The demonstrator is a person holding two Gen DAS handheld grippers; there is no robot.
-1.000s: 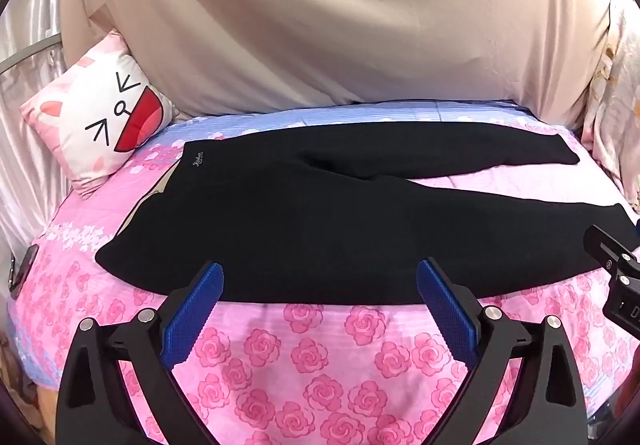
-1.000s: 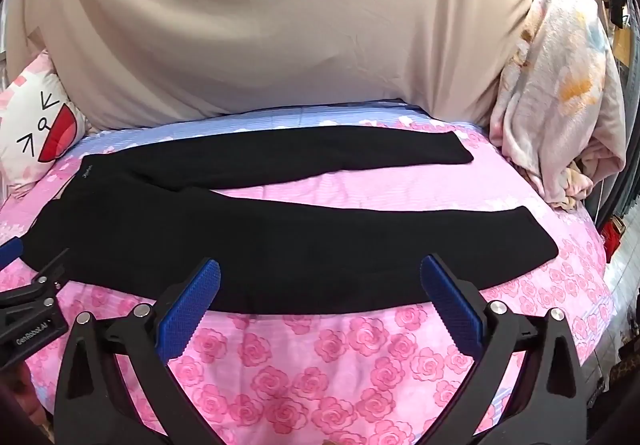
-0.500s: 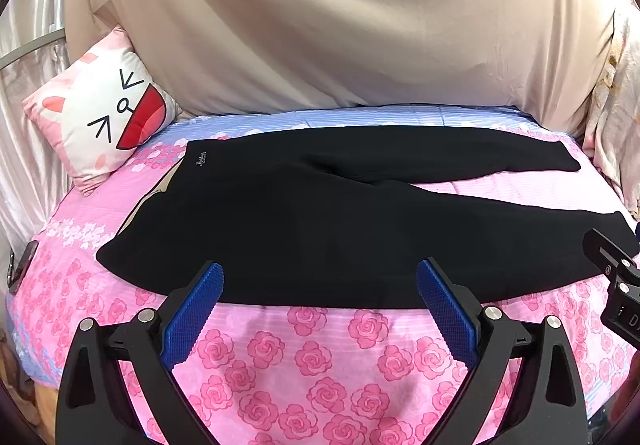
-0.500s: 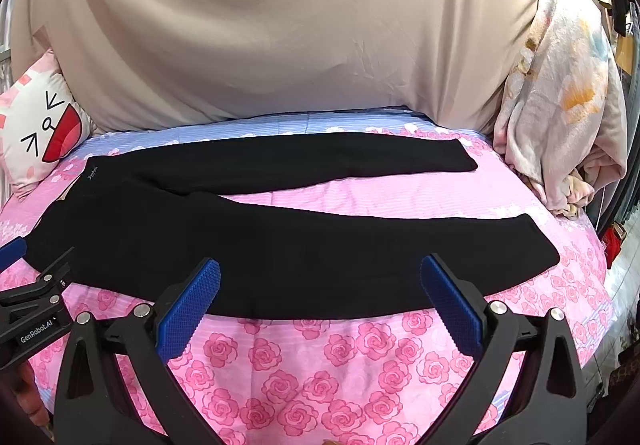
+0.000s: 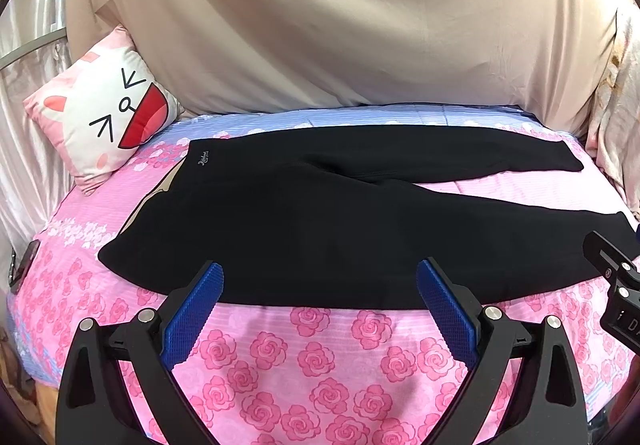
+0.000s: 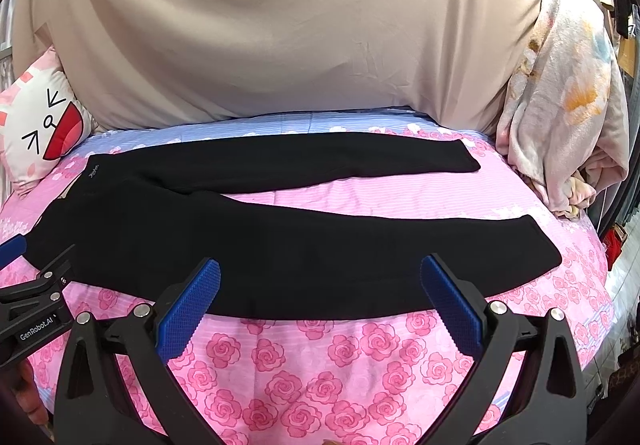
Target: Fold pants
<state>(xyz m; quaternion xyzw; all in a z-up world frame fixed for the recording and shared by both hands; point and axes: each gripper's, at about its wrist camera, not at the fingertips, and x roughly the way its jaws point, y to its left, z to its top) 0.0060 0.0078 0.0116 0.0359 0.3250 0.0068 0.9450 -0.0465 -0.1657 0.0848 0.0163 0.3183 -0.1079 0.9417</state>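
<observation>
Black pants (image 5: 320,229) (image 6: 248,237) lie flat across the pink rose-print bed (image 5: 320,357) (image 6: 320,357), waistband at the left, both legs running right and spread apart in a V. My left gripper (image 5: 318,287) hovers open above the bed, just short of the pants' near edge by the waist and hip. My right gripper (image 6: 320,285) is open too, near the front edge of the closer leg. Nothing sits between either pair of blue pads. Each gripper's body shows at the edge of the other view.
A cat-face pillow (image 5: 104,113) (image 6: 36,125) leans at the back left. A beige cloth (image 5: 340,17) covers the wall behind. A bundled floral blanket (image 6: 568,101) sits at the bed's right end. A dark phone-like object (image 5: 22,263) lies at the left edge.
Both grippers have pulled back and risen a little, so the pants sit slightly lower and farther in view. Both stay open; the pants have not moved.
</observation>
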